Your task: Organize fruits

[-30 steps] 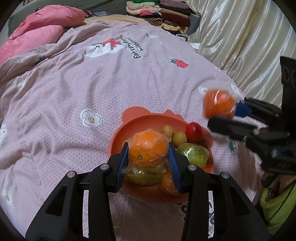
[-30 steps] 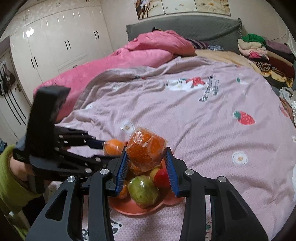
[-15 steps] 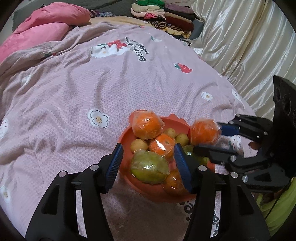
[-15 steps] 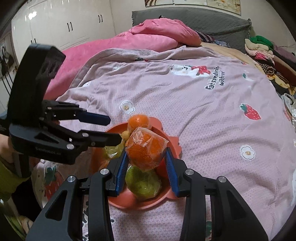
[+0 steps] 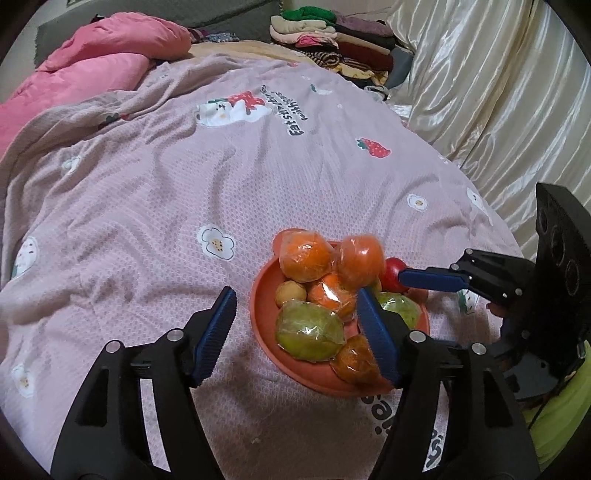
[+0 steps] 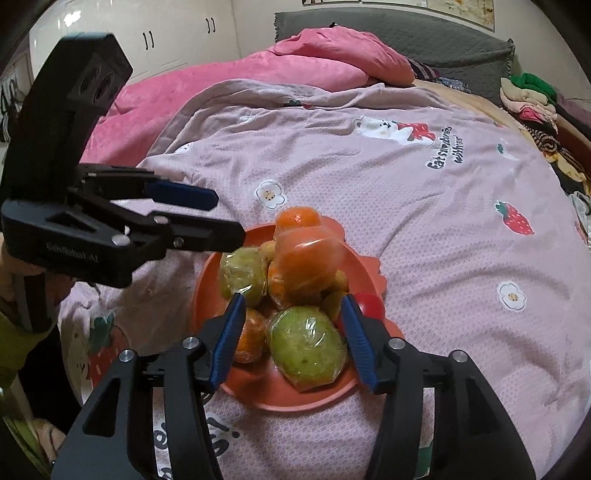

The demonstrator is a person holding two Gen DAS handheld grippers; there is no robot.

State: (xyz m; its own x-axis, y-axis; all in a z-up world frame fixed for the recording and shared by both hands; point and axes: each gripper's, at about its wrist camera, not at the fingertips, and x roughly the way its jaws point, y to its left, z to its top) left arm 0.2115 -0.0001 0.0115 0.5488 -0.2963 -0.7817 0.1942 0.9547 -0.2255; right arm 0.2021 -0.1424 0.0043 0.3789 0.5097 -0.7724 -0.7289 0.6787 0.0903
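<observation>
An orange-red plate (image 5: 258, 317) (image 6: 207, 280) heaped with plastic-wrapped fruit lies on the pink bedspread. On it are wrapped oranges (image 5: 306, 254), green fruit (image 5: 308, 330) (image 6: 306, 343), a red tomato (image 5: 392, 273) and small yellow fruit (image 5: 291, 292). A blurred wrapped orange (image 5: 361, 256) (image 6: 310, 254) sits on top of the pile, free of both grippers. My left gripper (image 5: 295, 332) is open and empty, low at the plate's near-left. My right gripper (image 6: 291, 336) is open and empty just above the plate's near edge; one blue finger (image 5: 430, 279) shows in the left wrist view.
The pink printed bedspread (image 5: 184, 177) covers the bed. A pink duvet (image 5: 92, 74) lies at the far left. Folded clothes (image 5: 332, 40) are stacked at the far end. Cream curtains (image 5: 498, 92) hang on the right. White wardrobes (image 6: 177, 33) stand behind.
My left gripper let its orange go onto the plate and drew back to the left. My right gripper opened and let its wrapped orange drop onto the pile.
</observation>
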